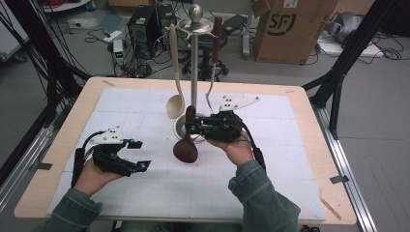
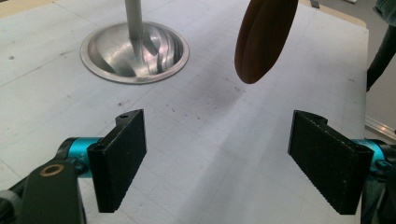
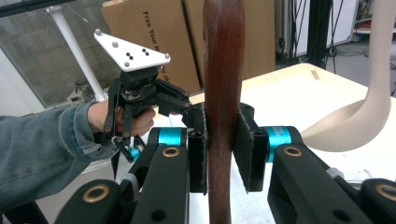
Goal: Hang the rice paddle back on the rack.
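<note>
right gripper point(image 1: 192, 127): clamped on the handle of the dark wooden spoon point(image 1: 186, 145), its pads pressing the handle from both sides in the right gripper view; the jaws point toward the person's left.
wooden spoon: hangs bowl-down from the jaws, handle upright, bowl clear of the white mat point(image 1: 270, 159) below it.
left gripper point(image 1: 139, 154): jaws wide apart with nothing between them, well to the left of the spoon and low over the mat.
slip risk: the pads hold a smooth rounded handle on a narrow strip, so I judge the spoon could swing or slide down if the hand tilts or jerks.
knock risk: the metal stand point(image 1: 194, 58) is just behind the right gripper; a lift toward its hooks could bump the post and set it rocking.
tangle risk: the pale ladle point(image 1: 175, 82) hangs just beside the held spoon, and a dark-handled fork point(image 1: 213, 63) hangs on the far side; either could be swiped off its hook.
in the way: the stand's round base point(image 2: 134, 51) lies right under the path, beneath the hanging tools.
around: cardboard box point(image 1: 290, 29) and cables on the floor, far beyond the table point(image 1: 63, 140).
</note>
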